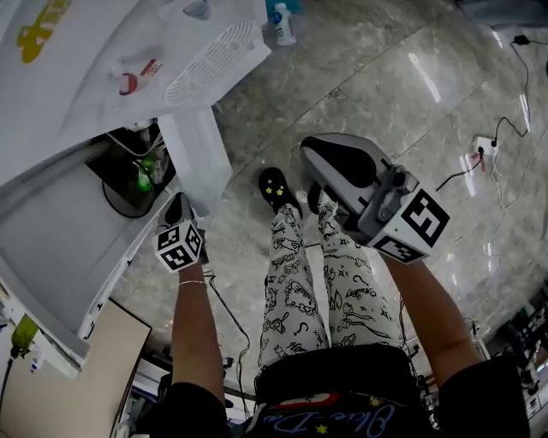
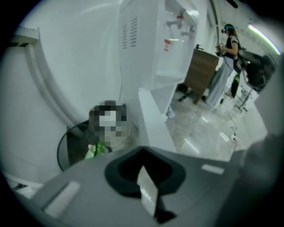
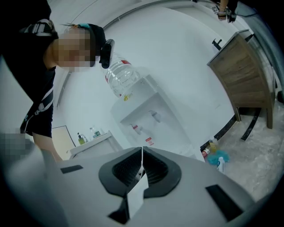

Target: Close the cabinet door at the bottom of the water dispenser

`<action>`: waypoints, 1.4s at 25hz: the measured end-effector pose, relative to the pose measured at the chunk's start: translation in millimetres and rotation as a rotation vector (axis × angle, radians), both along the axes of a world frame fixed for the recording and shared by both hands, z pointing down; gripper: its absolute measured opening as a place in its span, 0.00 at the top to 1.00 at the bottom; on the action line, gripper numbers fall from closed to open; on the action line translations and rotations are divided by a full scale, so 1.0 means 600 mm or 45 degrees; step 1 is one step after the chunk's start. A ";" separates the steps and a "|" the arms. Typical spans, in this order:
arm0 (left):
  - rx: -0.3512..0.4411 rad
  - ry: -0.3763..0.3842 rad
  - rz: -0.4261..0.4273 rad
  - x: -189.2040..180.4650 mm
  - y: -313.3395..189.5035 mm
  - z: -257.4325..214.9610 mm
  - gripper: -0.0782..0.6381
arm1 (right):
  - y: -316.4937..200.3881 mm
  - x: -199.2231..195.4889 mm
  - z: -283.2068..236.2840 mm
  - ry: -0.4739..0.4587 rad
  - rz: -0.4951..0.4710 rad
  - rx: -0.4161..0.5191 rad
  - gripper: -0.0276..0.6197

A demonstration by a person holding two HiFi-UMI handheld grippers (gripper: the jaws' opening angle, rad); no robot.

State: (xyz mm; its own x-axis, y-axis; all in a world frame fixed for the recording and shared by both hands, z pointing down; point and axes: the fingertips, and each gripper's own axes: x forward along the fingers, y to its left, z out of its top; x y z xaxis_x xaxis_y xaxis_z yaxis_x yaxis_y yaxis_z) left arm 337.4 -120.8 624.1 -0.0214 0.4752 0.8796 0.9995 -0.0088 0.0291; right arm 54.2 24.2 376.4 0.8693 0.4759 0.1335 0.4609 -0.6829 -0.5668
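Observation:
In the head view the white water dispenser (image 1: 128, 51) stands at the upper left. Its bottom cabinet door (image 1: 201, 150) stands open, and the dark cabinet inside (image 1: 128, 180) shows cables and a green item (image 1: 147, 171). My left gripper (image 1: 177, 207) is shut and empty, just in front of the door's lower edge; whether it touches the door I cannot tell. The left gripper view has the door (image 2: 153, 126) edge-on, right beyond the left gripper (image 2: 144, 153). My right gripper (image 1: 315, 154) is held out over the floor, shut and empty. It (image 3: 142, 150) looks at the dispenser (image 3: 142, 113).
A white counter (image 1: 51, 257) runs along the left, close to my left arm. Cleaning bottles (image 1: 282, 24) stand on the marble floor behind the dispenser. A power strip with cables (image 1: 485, 145) lies at the right. A wooden cabinet (image 2: 202, 73) and another person (image 2: 226, 53) are farther off.

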 end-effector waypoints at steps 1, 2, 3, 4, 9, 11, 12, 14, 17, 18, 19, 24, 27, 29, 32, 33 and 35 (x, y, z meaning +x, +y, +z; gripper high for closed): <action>0.000 0.000 -0.006 -0.008 0.001 -0.001 0.90 | 0.004 -0.005 -0.001 -0.009 0.017 -0.006 0.93; 0.002 -0.007 -0.015 -0.017 0.003 -0.002 0.90 | 0.007 -0.010 -0.001 -0.017 0.035 -0.011 0.93; 0.002 -0.023 -0.030 -0.027 0.005 -0.001 0.90 | 0.010 -0.016 -0.002 -0.022 0.052 -0.012 0.93; 0.001 -0.045 -0.050 -0.039 0.007 0.000 0.90 | 0.013 -0.022 -0.002 -0.024 0.068 -0.010 0.93; -0.024 -0.136 -0.098 -0.103 0.031 0.000 0.90 | 0.024 -0.047 -0.005 0.008 0.128 0.004 0.93; -0.033 -0.168 -0.108 -0.130 0.043 0.000 0.90 | 0.025 -0.064 -0.002 0.000 0.150 0.004 0.93; -0.038 -0.189 -0.113 -0.145 0.049 0.001 0.90 | 0.025 -0.073 -0.001 -0.007 0.159 0.004 0.93; -0.045 -0.235 -0.114 -0.177 0.061 0.004 0.90 | 0.027 -0.086 -0.008 0.016 0.178 -0.001 0.93; -0.052 -0.284 -0.055 -0.218 0.085 0.004 0.90 | 0.030 -0.107 -0.006 0.016 0.216 -0.001 0.93; -0.051 -0.296 -0.026 -0.231 0.093 0.004 0.90 | 0.029 -0.115 -0.001 0.004 0.226 0.002 0.93; -0.046 -0.308 0.004 -0.245 0.100 0.005 0.90 | 0.028 -0.122 0.002 -0.001 0.233 0.005 0.93; -0.010 -0.332 0.184 -0.312 0.133 0.011 0.90 | 0.032 -0.140 -0.003 0.039 0.258 -0.003 0.93; -0.032 -0.349 0.249 -0.335 0.160 0.007 0.90 | 0.030 -0.149 0.012 -0.004 0.255 -0.001 0.93; -0.039 -0.363 0.272 -0.345 0.177 0.006 0.90 | 0.033 -0.151 0.011 0.007 0.264 0.005 0.93; -0.052 -0.374 0.307 -0.359 0.206 0.007 0.90 | 0.042 -0.153 0.005 0.025 0.278 0.006 0.93; -0.058 -0.377 0.314 -0.363 0.214 0.007 0.90 | 0.044 -0.153 0.002 0.035 0.281 0.006 0.93; -0.072 -0.387 0.316 -0.369 0.231 0.006 0.90 | 0.044 -0.154 0.005 0.020 0.275 0.005 0.93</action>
